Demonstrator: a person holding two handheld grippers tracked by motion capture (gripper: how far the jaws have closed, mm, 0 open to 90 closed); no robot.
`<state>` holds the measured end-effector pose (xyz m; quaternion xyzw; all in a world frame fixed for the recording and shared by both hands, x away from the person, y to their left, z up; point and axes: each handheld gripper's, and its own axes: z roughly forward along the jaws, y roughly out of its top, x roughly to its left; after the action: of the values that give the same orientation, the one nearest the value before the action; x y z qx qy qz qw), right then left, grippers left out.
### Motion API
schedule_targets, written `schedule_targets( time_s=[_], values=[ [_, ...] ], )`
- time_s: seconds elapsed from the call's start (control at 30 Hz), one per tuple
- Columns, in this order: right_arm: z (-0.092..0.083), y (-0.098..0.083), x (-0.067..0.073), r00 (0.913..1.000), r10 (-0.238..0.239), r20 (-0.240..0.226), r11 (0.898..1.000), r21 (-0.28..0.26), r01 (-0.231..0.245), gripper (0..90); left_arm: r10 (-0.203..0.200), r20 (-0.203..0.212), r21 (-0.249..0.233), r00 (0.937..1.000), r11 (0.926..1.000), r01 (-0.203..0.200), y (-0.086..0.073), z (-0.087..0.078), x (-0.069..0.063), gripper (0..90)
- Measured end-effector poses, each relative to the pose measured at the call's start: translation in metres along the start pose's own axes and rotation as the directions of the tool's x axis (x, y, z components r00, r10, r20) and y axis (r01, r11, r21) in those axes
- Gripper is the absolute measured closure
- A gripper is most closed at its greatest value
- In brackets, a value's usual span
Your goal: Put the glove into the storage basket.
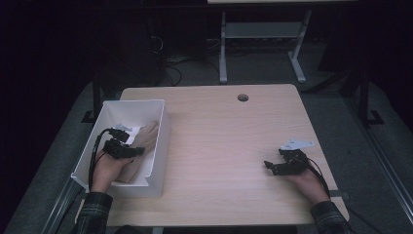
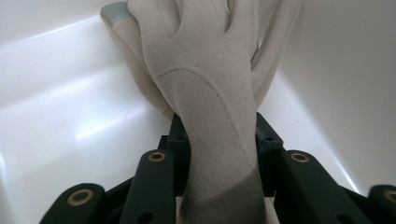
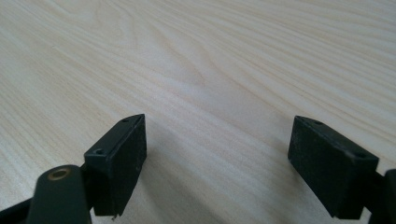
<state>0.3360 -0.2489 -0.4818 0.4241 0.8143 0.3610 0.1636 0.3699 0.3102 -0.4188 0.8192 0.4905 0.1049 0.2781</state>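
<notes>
A beige glove [image 1: 147, 137] lies in the white bin [image 1: 134, 102] at the table's left side. My left gripper [image 1: 137, 151] is down inside the bin, and its jaws are shut on the glove's cuff. In the left gripper view the glove [image 2: 205, 88] runs up from between the jaws of my left gripper [image 2: 217, 133], fingers pointing away. More beige fingers, one with a grey tip [image 2: 116, 14], show behind it. My right gripper [image 1: 272, 165] rests low on the table at the right, open. In the right gripper view my right gripper [image 3: 219, 158] has bare wood between its pads.
The light wooden table [image 1: 224, 136] has a round cable hole [image 1: 242, 97] near its far edge. The bin's white walls [image 2: 56, 93] close in on both sides of the left gripper. Beyond the table stands a desk frame [image 1: 263, 29] on a dark floor.
</notes>
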Motion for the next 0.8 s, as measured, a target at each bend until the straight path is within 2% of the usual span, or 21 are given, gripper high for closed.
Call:
schedule_targets(
  time_s=[0.07, 0.1, 0.17, 0.33, 0.4, 0.57, 0.8],
  values=[
    [0.0, 0.0, 0.0, 1.0, 0.0, 0.0, 1.0, 0.0, 0.0, 19.0, -0.009, 0.017, 0.016, 0.9998, 0.9998, 0.009, -0.001, 0.003, 0.001, 63.5],
    [0.0, 0.0, 0.0, 1.0, 0.0, 0.0, 1.0, 0.0, 0.0, 19.0, -0.009, 0.017, 0.016, 0.9998, 0.9998, 0.009, -0.001, 0.003, 0.001, 58.6],
    [0.0, 0.0, 0.0, 1.0, 0.0, 0.0, 1.0, -0.001, 0.0, 19.1, -0.006, 0.019, 0.024, 0.9998, 0.9997, 0.006, -0.001, 0.005, 0.001, 55.1],
    [0.0, 0.0, 0.0, 1.0, 0.0, 0.0, 1.0, -0.001, 0.0, 19.0, -0.018, 0.005, 0.006, 0.9998, 0.9998, 0.018, 0.0, 0.003, 0.003, 34.5],
    [0.0, 0.0, 0.0, 1.0, 0.0, 0.0, 1.0, -0.001, 0.0, 19.0, -0.011, 0.003, -0.003, 0.9999, 0.9999, 0.011, 0.001, 0.002, 0.003, 29.9],
    [0.0, 0.0, 0.0, 1.0, 0.001, 0.0, 1.0, -0.001, -0.001, 19.0, 0.0, 0.01, -0.024, 0.9999, 0.9997, 0.0, 0.007, -0.006, -0.002, 25.7],
    [0.0, 0.0, 0.0, 1.0, 0.001, 0.0, 1.0, -0.003, -0.001, 19.0, 0.013, 0.022, -0.058, 0.9997, 0.9982, -0.011, 0.024, -0.024, -0.008, 20.6]
  ],
)
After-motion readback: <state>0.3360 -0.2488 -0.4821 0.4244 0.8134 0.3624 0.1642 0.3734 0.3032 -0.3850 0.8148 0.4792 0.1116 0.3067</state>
